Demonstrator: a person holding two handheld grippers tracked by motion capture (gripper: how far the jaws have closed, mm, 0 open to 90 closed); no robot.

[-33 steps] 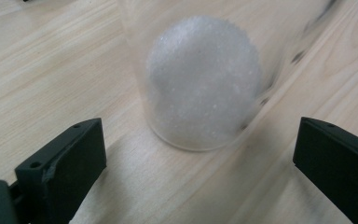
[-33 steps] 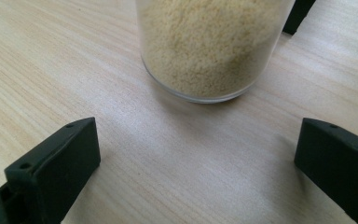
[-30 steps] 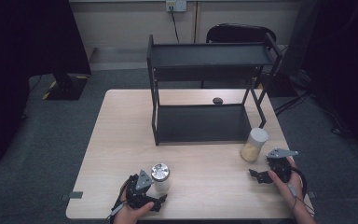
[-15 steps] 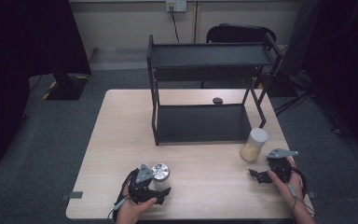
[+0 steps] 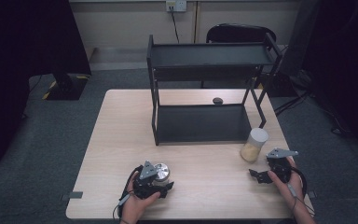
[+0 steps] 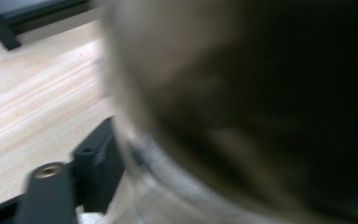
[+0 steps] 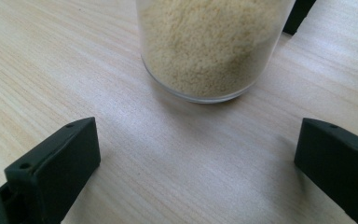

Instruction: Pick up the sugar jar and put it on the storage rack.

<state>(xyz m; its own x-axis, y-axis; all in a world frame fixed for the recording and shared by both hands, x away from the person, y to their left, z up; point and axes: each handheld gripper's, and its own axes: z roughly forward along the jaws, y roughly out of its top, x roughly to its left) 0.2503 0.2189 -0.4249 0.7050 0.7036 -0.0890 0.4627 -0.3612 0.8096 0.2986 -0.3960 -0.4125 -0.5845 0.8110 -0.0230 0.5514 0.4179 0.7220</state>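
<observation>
1. Two grippers sit near the front edge of the worktop [image 5: 121,140], each held in a hand.
2. Left gripper [image 5: 161,183] is at the front left, right against a jar [image 5: 161,171] with a shiny lid; in the left gripper view the jar [image 6: 242,112] is a close blur, one black jaw shows beside it, and I cannot tell whether the jaws are clamped on it.
3. Right gripper [image 5: 260,176] rests at the front right with its jaws spread wide and nothing between them (bare wood shows in the gap in the right gripper view).
4. Grain jar [image 5: 254,144], white-lidded and upright, stands just ahead of the right gripper [image 7: 196,163], near the rack's front right foot; its pale yellow grains [image 7: 209,46] fill the glass.
5. Black rack [image 5: 205,93], two-tiered, stands at the middle back of the worktop.
6. Small dark round thing [image 5: 217,100] lies behind the rack's lower shelf; it is too small to make out.
</observation>
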